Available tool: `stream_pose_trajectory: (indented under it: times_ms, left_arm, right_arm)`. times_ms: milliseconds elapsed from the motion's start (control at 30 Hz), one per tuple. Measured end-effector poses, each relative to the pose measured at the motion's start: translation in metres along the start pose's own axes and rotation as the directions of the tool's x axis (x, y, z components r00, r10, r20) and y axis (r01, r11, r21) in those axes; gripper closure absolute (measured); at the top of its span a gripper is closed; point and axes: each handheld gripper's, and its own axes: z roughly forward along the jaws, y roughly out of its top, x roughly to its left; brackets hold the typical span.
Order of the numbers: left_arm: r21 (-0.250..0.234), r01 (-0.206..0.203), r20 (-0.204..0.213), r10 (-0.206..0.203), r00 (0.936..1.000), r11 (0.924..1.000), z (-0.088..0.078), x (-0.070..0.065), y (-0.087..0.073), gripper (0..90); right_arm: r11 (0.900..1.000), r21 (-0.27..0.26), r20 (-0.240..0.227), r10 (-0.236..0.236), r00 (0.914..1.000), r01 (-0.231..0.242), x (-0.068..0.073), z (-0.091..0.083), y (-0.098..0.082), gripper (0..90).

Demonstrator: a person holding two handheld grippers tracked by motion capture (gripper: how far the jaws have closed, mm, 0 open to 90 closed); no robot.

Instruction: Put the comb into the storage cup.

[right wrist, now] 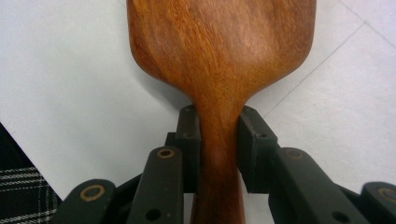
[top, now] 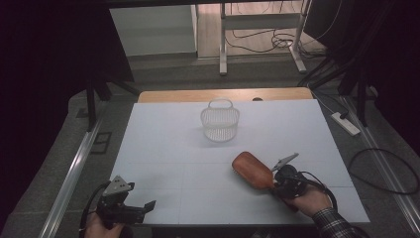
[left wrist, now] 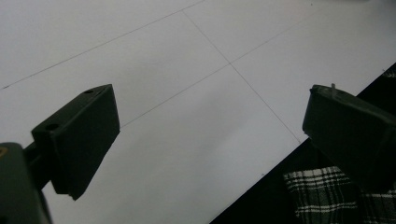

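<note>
Nearest you, your left gripper (top: 130, 208) sits at the table's (top: 163, 163) front-left corner with its jaws spread wide and nothing between them; in the left gripper view they frame bare white surface and the table edge, with a plaid sleeve (left wrist: 322, 196) just past that edge. It is idle, but it hangs right over the edge, so a careless swing could catch the table's rim.

To the right, your right gripper (right wrist: 219, 144) is clamped on the neck of the brush (right wrist: 219, 51), a wooden paddle shape with its broad head pointing away from you and toward the table's middle. Here lies the main risk. The jaws pinch a narrow, smooth, tapering neck, while the wide head carries the weight out in front. I judge that a quick lift or a twist of your wrist could let the head droop or swivel in the grip, or slide forward out of it. The head appears to lie close to the surface, so a low sweep could drag it.

Farther off stands the basket (top: 220, 120), well apart from the brush, pale, light-looking, upright with its handle up. If you bring the brush there, a nudge on its rim would likely tip or skid it.
</note>
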Motion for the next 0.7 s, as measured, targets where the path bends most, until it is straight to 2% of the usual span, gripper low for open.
stream_pose_trajectory:
  times_ms: [333, 700]
  left_arm:
    - [0.001, 0.002, -0.001, -0.002, 1.0000, 1.0000, 0.000, 0.000, 0.000, 4.8]
    - [-0.005, 0.013, 0.009, -0.013, 0.9999, 0.9999, 0.000, 0.002, 0.000, 3.9]
  right_arm:
    - [0.999, -0.037, 0.010, -0.001, 0.9999, 0.002, 0.000, -0.005, -0.001, 72.6]
    - [0.993, -0.120, 0.008, 0.015, 0.9999, -0.014, 0.002, -0.018, -0.003, 72.5]
